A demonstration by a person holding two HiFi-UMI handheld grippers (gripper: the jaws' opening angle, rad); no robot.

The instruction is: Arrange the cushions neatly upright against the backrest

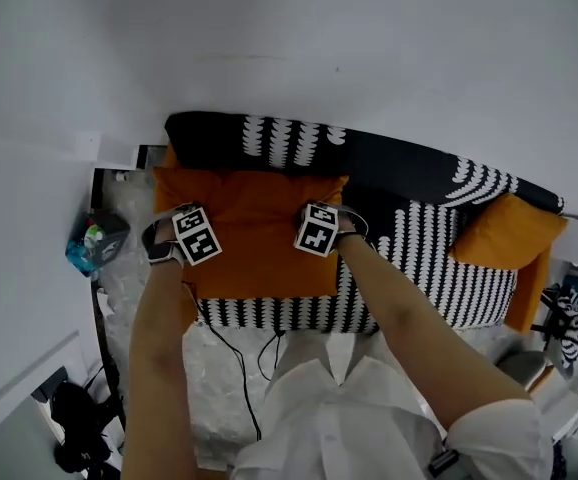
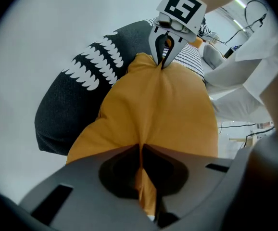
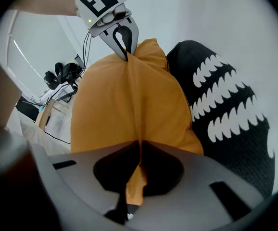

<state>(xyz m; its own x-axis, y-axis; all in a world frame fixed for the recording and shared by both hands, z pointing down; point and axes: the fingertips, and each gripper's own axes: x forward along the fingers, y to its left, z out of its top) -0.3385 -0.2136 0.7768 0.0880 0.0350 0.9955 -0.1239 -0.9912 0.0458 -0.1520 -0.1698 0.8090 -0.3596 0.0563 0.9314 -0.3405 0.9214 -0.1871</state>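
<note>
While both bare forearms reach up from the lower edge of the head view, the left forearm (image 1: pixel 159 368) runs almost straight up the frame. The right forearm (image 1: pixel 409 313) slants in from the lower right, out of a white shirt (image 1: pixel 349 423). Both hands point their tools steeply down at the couch (image 1: pixel 424 238).

The left tongs (image 2: pixel 140 150) are clenched on a pinch of fabric of the orange cushion (image 1: pixel 254 243), close to its left edge. The right tongs (image 3: pixel 139 148) are clamped the same way on a fold near its right edge. From each tool's own view, a raised crease in the cloth runs across the cushion to the other tool, so the cushion hangs stretched between the two grips.

That cushion sits left of centre in the head view, over the left end of the seat, its upper edge against the black-and-white backrest (image 1: pixel 269 138). A second orange cushion (image 1: pixel 509 233) leans at the couch's right end, well apart from both tongs.
</note>
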